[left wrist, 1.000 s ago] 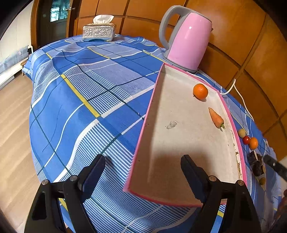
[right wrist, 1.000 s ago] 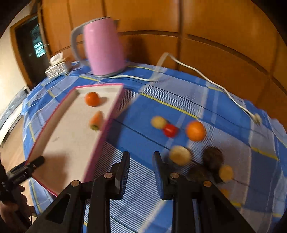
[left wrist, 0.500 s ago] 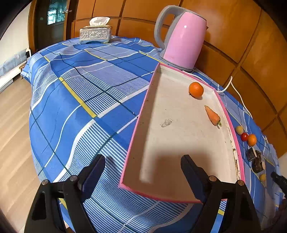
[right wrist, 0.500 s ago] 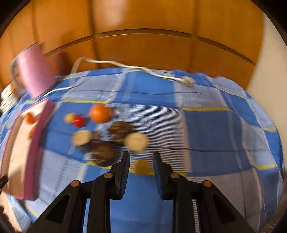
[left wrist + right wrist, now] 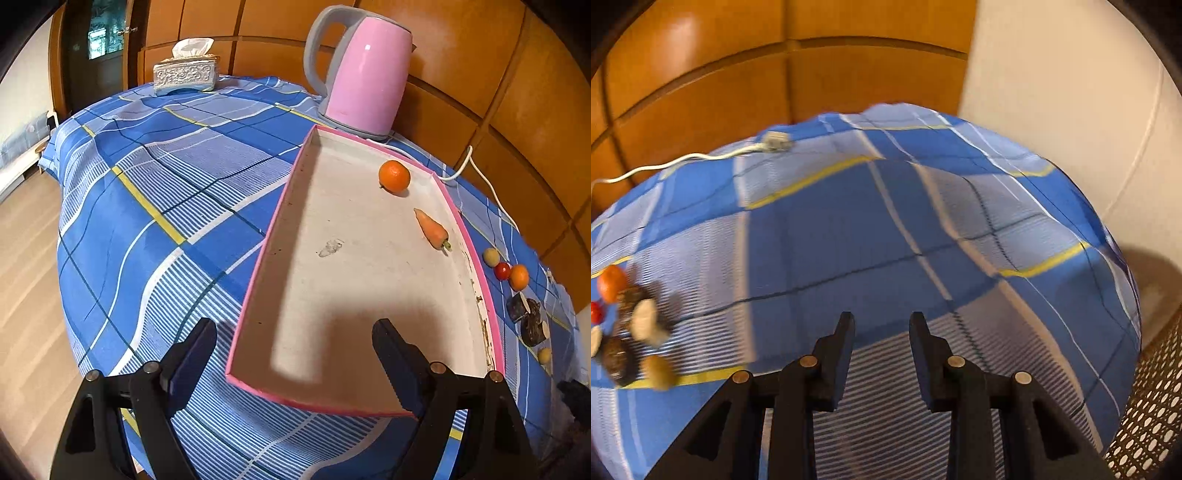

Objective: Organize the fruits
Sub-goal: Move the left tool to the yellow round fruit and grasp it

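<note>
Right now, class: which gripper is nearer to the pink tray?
Left. The left gripper hangs open over the near end of the pink tray. The right gripper hangs over bare cloth, with the loose fruit away at its left and no tray in its view.

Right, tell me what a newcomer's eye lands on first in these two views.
The pink kettle stands out at the far edge of the blue plaid tablecloth, right behind the pink-rimmed tray. Inside the tray an orange and a carrot lie near its far right side. More small fruits sit in a loose cluster on the cloth beyond the tray's right rim.
</note>
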Demonstrator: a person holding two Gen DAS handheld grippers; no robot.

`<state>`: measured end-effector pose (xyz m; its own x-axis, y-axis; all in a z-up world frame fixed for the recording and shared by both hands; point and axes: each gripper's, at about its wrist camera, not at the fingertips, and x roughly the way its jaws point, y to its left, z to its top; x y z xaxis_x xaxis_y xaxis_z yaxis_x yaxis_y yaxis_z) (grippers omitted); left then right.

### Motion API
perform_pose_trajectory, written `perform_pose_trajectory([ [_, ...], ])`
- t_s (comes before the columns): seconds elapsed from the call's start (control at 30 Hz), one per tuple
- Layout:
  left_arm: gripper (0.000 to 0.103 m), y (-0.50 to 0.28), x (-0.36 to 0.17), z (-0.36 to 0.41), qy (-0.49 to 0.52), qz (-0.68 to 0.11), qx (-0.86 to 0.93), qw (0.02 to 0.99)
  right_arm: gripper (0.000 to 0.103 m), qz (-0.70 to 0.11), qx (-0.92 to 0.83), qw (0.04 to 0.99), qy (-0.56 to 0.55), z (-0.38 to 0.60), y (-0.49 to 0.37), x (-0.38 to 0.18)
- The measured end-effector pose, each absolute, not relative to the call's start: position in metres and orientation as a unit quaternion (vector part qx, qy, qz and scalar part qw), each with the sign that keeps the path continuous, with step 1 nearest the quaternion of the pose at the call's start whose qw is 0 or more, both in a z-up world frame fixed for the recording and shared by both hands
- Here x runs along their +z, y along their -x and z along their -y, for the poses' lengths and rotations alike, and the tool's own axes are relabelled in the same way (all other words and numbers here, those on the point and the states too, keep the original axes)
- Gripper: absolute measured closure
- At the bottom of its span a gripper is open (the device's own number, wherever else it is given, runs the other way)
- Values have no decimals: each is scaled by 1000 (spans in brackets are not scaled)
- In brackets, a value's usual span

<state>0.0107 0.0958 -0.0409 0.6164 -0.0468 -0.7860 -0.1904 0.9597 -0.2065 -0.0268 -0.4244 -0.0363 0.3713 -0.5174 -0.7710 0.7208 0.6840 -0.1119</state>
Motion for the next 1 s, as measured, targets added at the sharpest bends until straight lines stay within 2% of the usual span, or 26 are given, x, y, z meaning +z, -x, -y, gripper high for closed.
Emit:
perform_pose_trajectory([
  [0.27, 16, -15, -29, -95, 133, -427, 31, 894, 67, -386, -384, 829, -126, 424, 35, -40],
  [0.6, 17, -33, 18, -63, 96, -397, -38, 912, 65, -380, -386, 831, -124, 425, 31, -43],
  [0.77, 19, -54, 36, -25, 55, -388, -119, 912, 65, -379, -387, 832, -122, 424, 31, -43],
  [0.93, 29, -89, 36, 27, -4, -416, -217, 883, 65, -379, -387, 832, -121, 424, 32, -43],
  [1.0, 30, -104, 31, 47, -20, -436, -257, 862, 65, -378, -386, 832, -122, 424, 32, -43],
])
